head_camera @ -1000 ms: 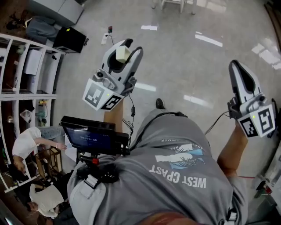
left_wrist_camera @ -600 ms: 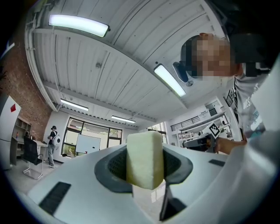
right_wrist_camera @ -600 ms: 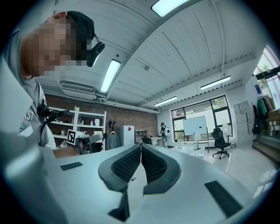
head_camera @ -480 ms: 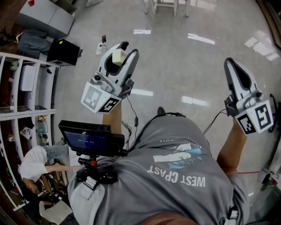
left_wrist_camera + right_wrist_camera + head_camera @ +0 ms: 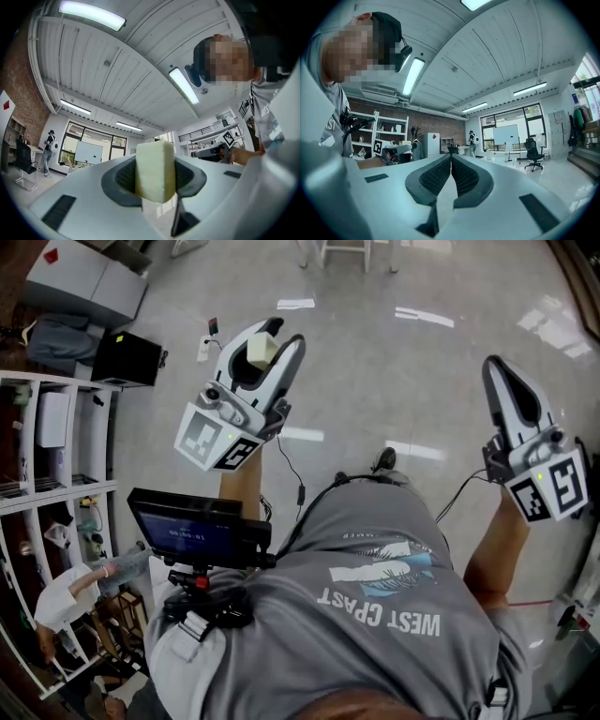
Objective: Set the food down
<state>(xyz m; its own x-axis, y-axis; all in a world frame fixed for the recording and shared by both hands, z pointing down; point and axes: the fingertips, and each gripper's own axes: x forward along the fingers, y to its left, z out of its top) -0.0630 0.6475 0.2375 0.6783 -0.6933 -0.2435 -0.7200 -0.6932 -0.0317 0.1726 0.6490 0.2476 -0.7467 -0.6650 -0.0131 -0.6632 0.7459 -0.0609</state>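
A pale yellow block of food [image 5: 262, 350] [image 5: 155, 171] sits clamped between the two jaws of my left gripper [image 5: 263, 343] [image 5: 155, 174], held up in the air over the floor at the head view's upper left. Both dark pads press on its sides. My right gripper [image 5: 512, 390] [image 5: 451, 174] is raised at the right of the head view, its pads closed together with nothing between them. Both grippers point upward, so their own views look at the ceiling and the room.
White shelving [image 5: 56, 456] runs down the left side. A grey cabinet [image 5: 84, 277] and a black box [image 5: 127, 357] stand at the upper left. A person [image 5: 70, 592] is at the lower left. A screen on a chest rig [image 5: 192, 529] hangs below the left gripper.
The view has drifted over the floor and the shelves have slid down and left. Both grippers keep their grip and pose; the left one sits slightly higher in the frame.
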